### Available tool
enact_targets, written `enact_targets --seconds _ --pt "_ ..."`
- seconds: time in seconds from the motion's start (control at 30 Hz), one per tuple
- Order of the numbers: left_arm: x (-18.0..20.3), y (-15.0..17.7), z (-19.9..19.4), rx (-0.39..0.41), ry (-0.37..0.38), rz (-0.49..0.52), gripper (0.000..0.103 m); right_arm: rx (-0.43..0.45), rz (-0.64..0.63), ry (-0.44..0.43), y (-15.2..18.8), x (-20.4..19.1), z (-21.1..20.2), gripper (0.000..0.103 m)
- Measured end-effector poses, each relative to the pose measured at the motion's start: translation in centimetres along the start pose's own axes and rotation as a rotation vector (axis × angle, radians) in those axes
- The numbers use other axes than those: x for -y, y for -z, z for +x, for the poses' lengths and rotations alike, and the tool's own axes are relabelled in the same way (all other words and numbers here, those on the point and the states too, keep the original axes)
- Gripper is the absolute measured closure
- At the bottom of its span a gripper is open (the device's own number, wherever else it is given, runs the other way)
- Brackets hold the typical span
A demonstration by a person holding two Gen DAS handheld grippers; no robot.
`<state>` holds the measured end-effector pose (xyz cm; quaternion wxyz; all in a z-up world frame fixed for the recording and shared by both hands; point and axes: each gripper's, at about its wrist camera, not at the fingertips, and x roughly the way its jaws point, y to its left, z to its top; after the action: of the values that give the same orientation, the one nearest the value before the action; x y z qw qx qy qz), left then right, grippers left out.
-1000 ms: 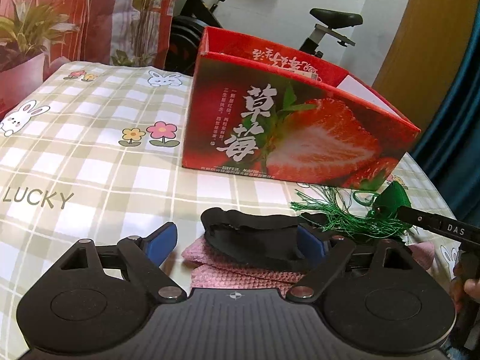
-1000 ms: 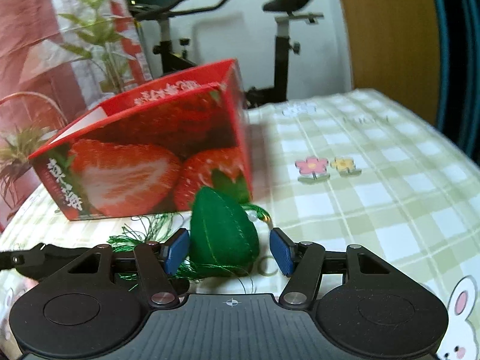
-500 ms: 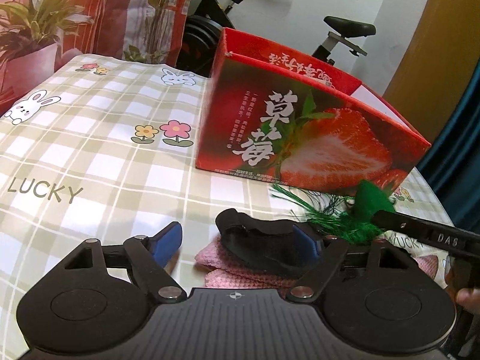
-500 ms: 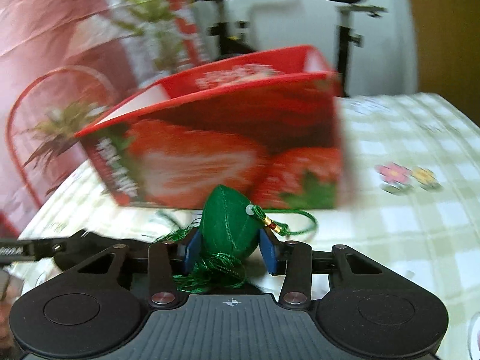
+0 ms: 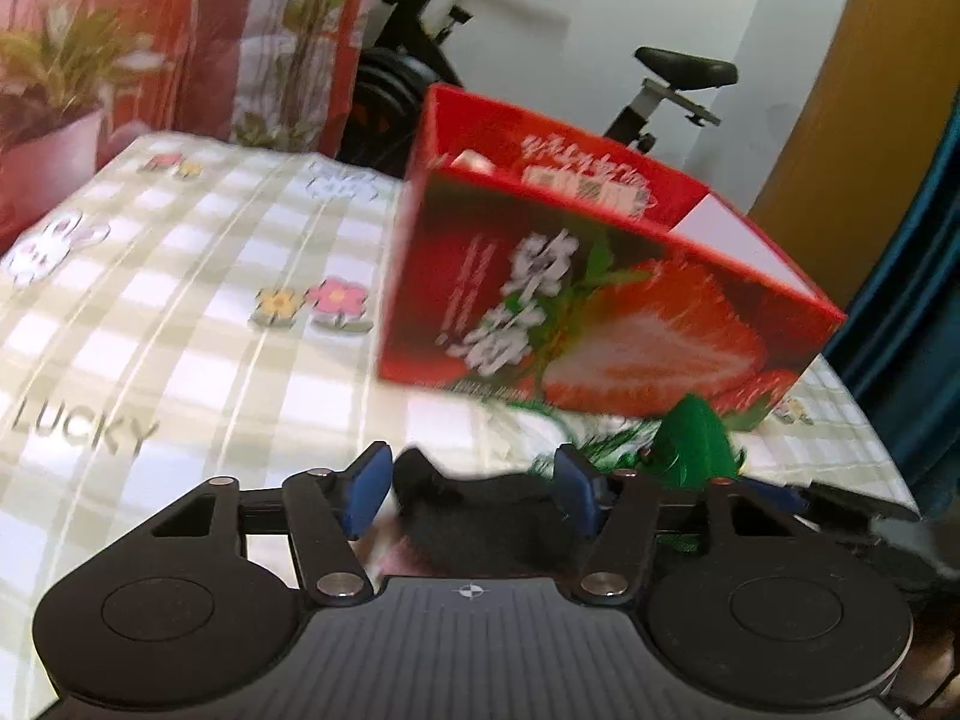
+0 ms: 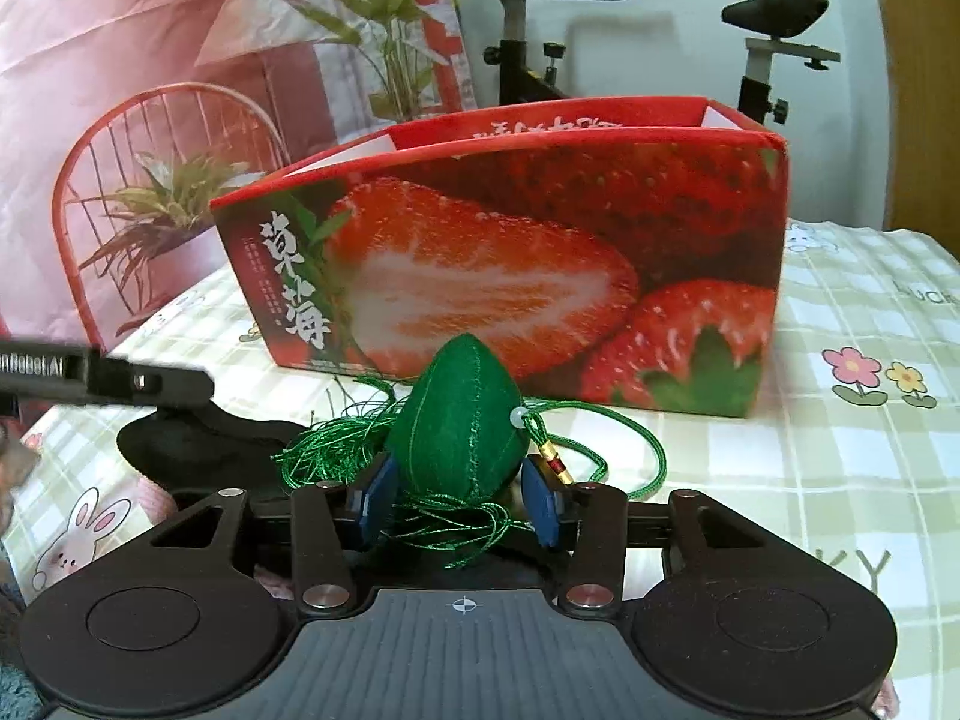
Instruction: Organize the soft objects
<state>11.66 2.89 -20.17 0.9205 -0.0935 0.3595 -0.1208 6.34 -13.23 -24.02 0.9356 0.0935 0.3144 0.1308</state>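
My right gripper is shut on a green stuffed pouch with a green tassel and cord, held above the table in front of the red strawberry box. My left gripper has its jaws closing around a black soft piece; motion blur hides whether the pads touch it. A pink knitted cloth lies under the black piece. The green pouch also shows in the left wrist view, to the right, in front of the box. The black piece shows at left in the right wrist view.
The table wears a green-checked cloth printed with flowers and rabbits. The open-topped box stands at the table's back. An exercise bike, a potted plant and a red chair stand behind the table.
The right gripper closed on the green pouch and lifted it off the table. The left gripper's jaws narrowed around the black piece and the view rose and shifted.
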Motion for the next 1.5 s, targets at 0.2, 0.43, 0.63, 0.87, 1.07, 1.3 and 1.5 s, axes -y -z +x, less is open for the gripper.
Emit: enact_targets --seconds 0.2,0.43,0.63,0.87,1.07,1.3,1.5 --pt "4.0 -2.9 1.0 -0.012 0.088 0.085 0.043 0.027 -0.024 0.017 0.4 0.3 -0.1 0.058" --pt "8.0 -3.8 4.7 -0.123 0.201 0.069 0.043 0.075 0.010 0.003 0.7 1.3 -0.6 0.058" --pt "9.7 -2.6 7.2 -0.187 0.249 0.066 0.052 0.064 0.102 -0.042 0.7 3.1 -0.3 0.058" --pt "9.5 -1.4 8.4 -0.209 0.250 0.055 0.066 0.070 0.170 -0.091 0.8 4.5 -0.1 0.060" --pt "9.1 -1.5 9.0 -0.223 0.241 0.042 0.066 0.070 0.198 -0.097 0.9 5.1 0.0 0.060" --pt "9.4 -1.2 9.3 -0.210 0.247 0.022 0.066 0.075 0.246 -0.110 1.1 5.6 0.1 0.062" --pt "9.7 -1.2 8.4 -0.185 0.244 0.028 0.066 0.111 0.224 -0.121 1.3 5.5 -0.6 0.063"
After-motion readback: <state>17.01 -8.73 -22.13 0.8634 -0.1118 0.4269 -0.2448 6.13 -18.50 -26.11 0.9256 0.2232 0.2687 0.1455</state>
